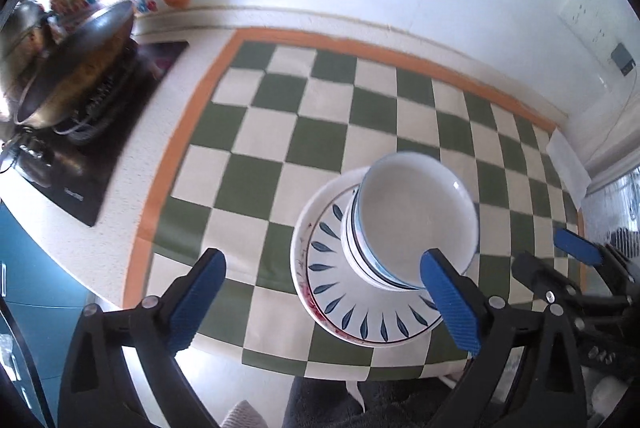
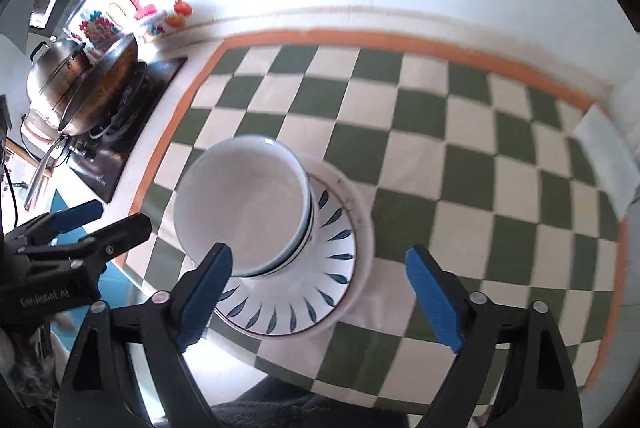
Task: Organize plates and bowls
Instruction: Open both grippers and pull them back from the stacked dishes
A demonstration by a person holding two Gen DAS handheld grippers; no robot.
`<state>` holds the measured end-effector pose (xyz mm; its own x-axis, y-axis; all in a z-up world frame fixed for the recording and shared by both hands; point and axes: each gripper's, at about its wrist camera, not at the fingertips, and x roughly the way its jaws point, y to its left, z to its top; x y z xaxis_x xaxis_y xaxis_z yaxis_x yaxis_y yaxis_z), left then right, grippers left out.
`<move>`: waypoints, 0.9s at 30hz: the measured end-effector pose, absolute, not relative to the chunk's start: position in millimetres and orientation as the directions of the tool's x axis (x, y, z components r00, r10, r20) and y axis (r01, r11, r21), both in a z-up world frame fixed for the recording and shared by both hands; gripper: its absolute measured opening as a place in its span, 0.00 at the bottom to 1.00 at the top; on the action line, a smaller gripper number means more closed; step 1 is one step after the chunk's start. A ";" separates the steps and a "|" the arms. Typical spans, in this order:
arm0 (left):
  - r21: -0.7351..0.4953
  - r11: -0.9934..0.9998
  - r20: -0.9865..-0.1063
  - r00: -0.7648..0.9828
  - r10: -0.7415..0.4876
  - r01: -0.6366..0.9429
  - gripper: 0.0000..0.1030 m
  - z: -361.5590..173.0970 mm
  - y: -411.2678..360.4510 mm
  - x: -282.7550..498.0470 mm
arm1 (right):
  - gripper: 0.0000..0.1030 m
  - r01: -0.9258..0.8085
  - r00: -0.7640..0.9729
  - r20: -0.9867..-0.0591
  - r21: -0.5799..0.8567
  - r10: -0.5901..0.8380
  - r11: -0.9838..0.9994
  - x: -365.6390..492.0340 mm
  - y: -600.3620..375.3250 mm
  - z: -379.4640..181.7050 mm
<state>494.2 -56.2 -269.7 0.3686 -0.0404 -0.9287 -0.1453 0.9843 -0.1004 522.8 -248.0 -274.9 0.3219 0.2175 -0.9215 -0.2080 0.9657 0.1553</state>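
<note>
Two grippers hovered above the stack, both spread wide and holding nothing: the left gripper (image 1: 324,302) and the right gripper (image 2: 320,292). The bowls (image 1: 416,224), nested one inside another, sat on the leaf-patterned plate (image 1: 348,312), which rested in a larger white plate (image 1: 300,240) on the near part of the checkered mat (image 1: 280,107). The tidying looked nearly finished, so the sensible move would be to back both grippers straight away without brushing the top bowl's rim, since the bowls sat off-centre toward the far edge of the plates and might tip if nudged. How many bowls were nested was hard to count; only banded rims showed below the top one. The wok (image 1: 76,67) on the stove at far left was blurred, and the reddish marks along the white plate's rim could not be made out.
</note>
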 end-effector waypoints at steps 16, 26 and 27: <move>-0.055 0.993 -0.869 0.495 0.004 -0.105 0.98 -209.3 -77.6 424.9 | 0.98 -0.118 0.500 -0.847 0.138 0.179 0.983 434.2 -267.0 -213.2; -0.033 0.996 -0.741 0.671 0.033 -0.085 0.98 -126.0 -95.5 346.5 | 0.98 -0.102 0.691 -0.710 0.089 0.135 0.991 353.0 -279.9 -115.2; -0.029 0.996 -0.728 0.685 0.038 -0.086 0.98 -118.9 -96.9 336.2 | 0.98 -0.104 0.712 -0.689 0.082 0.132 0.991 341.0 -280.6 -103.9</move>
